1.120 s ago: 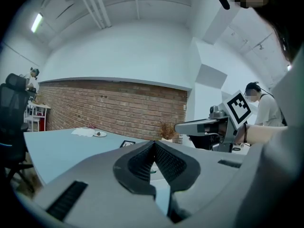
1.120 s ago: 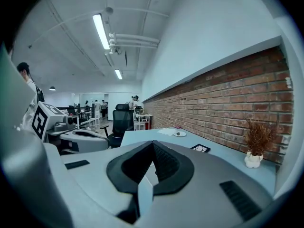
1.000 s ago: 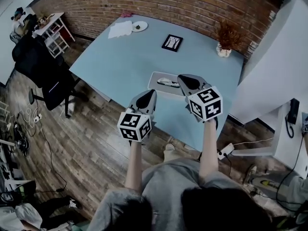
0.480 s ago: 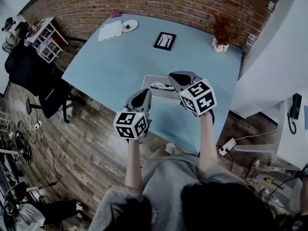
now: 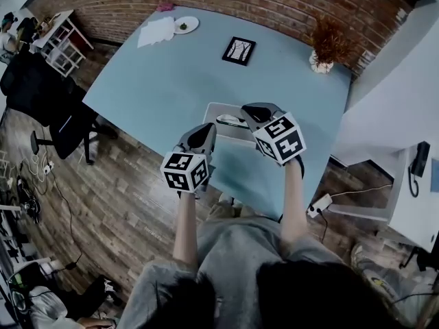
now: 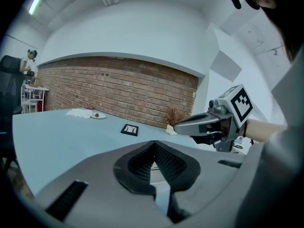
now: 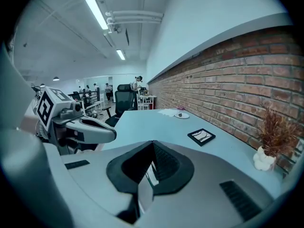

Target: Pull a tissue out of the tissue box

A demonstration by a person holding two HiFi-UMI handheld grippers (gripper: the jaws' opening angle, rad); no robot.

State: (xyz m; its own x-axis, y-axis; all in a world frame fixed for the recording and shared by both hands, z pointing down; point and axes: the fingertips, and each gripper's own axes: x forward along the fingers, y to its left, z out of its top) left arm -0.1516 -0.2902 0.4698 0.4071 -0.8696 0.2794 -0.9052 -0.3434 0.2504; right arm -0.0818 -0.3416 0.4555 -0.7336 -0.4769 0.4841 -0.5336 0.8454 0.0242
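Observation:
The tissue box (image 5: pixel 217 117) is a flat grey box near the front edge of the light blue table (image 5: pixel 158 88), with a white tissue (image 5: pixel 229 120) showing at its slot. My left gripper (image 5: pixel 203 136) hovers just short of the box's near left corner, jaws shut and empty. My right gripper (image 5: pixel 254 112) hangs over the box's right end, also shut on nothing, and hides that end. In the left gripper view my left gripper (image 6: pixel 153 146) points across the table with the right gripper (image 6: pixel 179 126) beside it. The right gripper view shows my right gripper (image 7: pixel 153 145) and the left gripper (image 7: pixel 112 136).
A black picture frame (image 5: pixel 239 51) lies mid-table. A dried plant in a white pot (image 5: pixel 322 55) stands at the back right. A plate (image 5: pixel 186 25) and white paper (image 5: pixel 156 31) lie at the back left. A black office chair (image 5: pixel 42 91) stands left of the table, and a brick wall (image 5: pixel 226 2) runs behind it.
The head camera has shifted a little. Both grippers hold roughly the same places beside the tissue box, still shut.

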